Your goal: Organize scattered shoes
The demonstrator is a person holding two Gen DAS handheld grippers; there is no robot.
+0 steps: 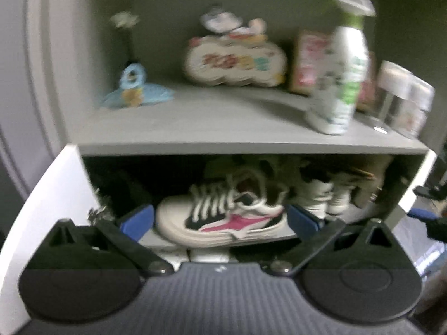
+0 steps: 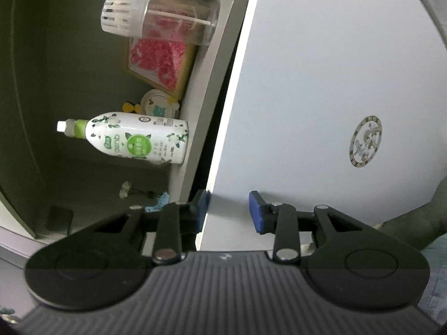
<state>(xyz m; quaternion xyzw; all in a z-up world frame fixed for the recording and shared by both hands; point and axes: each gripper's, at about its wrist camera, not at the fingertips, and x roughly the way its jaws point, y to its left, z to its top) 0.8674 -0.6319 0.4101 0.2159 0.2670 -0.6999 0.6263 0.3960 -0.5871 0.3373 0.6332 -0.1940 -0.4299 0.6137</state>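
In the left wrist view a white sneaker (image 1: pixel 223 220) with a pink and black side and white laces lies sideways between the blue pads. My left gripper (image 1: pixel 220 217) is shut on it, right in front of the cabinet's lower shelf (image 1: pixel 151 236). More pale shoes (image 1: pixel 327 195) stand deeper in that dark compartment on the right. The right wrist view is rolled on its side. There my right gripper (image 2: pixel 229 212) is open and holds nothing; its left pad sits at the edge of the white cabinet door (image 2: pixel 321 83) and its right pad is in front of the door's face.
The grey upper shelf (image 1: pixel 212 122) carries a white and green bottle (image 1: pixel 340 78), a blue figurine (image 1: pixel 134 86), a cloud-shaped ornament (image 1: pixel 234 64), a pink box (image 1: pixel 307 61) and clear jars (image 1: pixel 402 97). The door bears a round emblem (image 2: pixel 366 145). White cabinet sides flank the opening.
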